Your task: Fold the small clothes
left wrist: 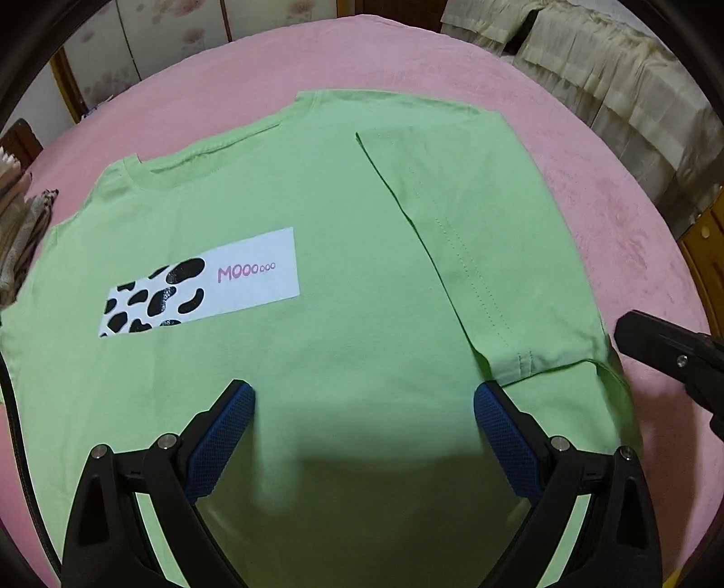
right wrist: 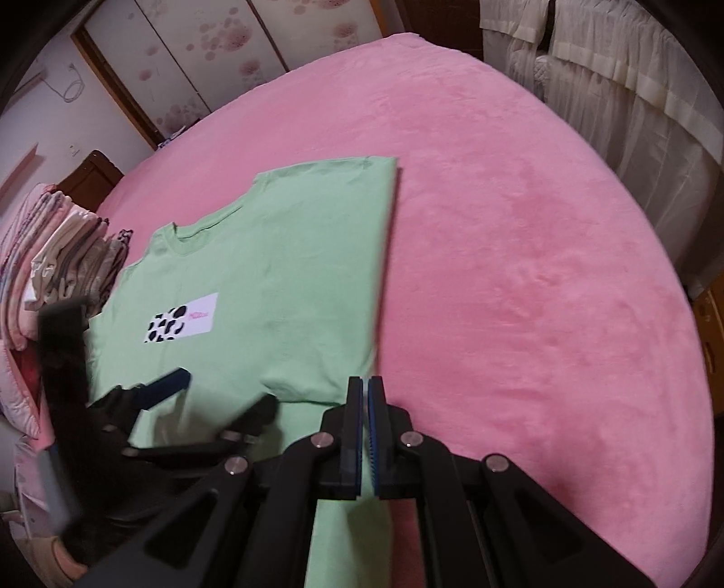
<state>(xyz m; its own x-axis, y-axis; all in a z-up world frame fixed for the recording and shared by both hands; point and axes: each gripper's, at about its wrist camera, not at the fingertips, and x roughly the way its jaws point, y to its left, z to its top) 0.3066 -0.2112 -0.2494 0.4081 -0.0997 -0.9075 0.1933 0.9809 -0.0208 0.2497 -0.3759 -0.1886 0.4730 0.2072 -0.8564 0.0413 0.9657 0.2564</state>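
nearest in the left wrist view: left gripper (left wrist: 364, 398) spread wide, blue-padded fingers (left wrist: 217, 445) hovering over the lower body of the green t-shirt (left wrist: 316, 353), nothing between them, whether touching the cloth or just above cannot be told. in the right wrist view: right gripper (right wrist: 365, 384) with fingers (right wrist: 355, 434) pressed together, only a thin slit between the blue pads, poised at the right edge of the t-shirt (right wrist: 271, 289) near its lower part; green cloth visible below and behind the tips, but whether any is pinched cannot be told. also seen blurred at the left of that view, the left gripper (right wrist: 221, 391) spread open over the shirt's lower portion. just beyond the left gripper's fingers, the shirt lying flat, front up, on the pink bed cover (left wrist: 452, 63), with one side folded inward so that a sleeve (left wrist: 475, 253) with stitched hem lies on top of the body. at the right edge of the left wrist view, black tip of the right gripper (left wrist: 665, 348) just beside the shirt's folded edge. farther on, white chest print (left wrist: 199, 282) with black cow spots and pink "mooo" lettering, then the ribbed collar (left wrist: 135, 169). beyond the shirt's left side, stack of folded clothes (right wrist: 59, 253) on the bed. farthest back, floral wardrobe panels (right wrist: 217, 40) and pale curtains (right wrist: 633, 90).
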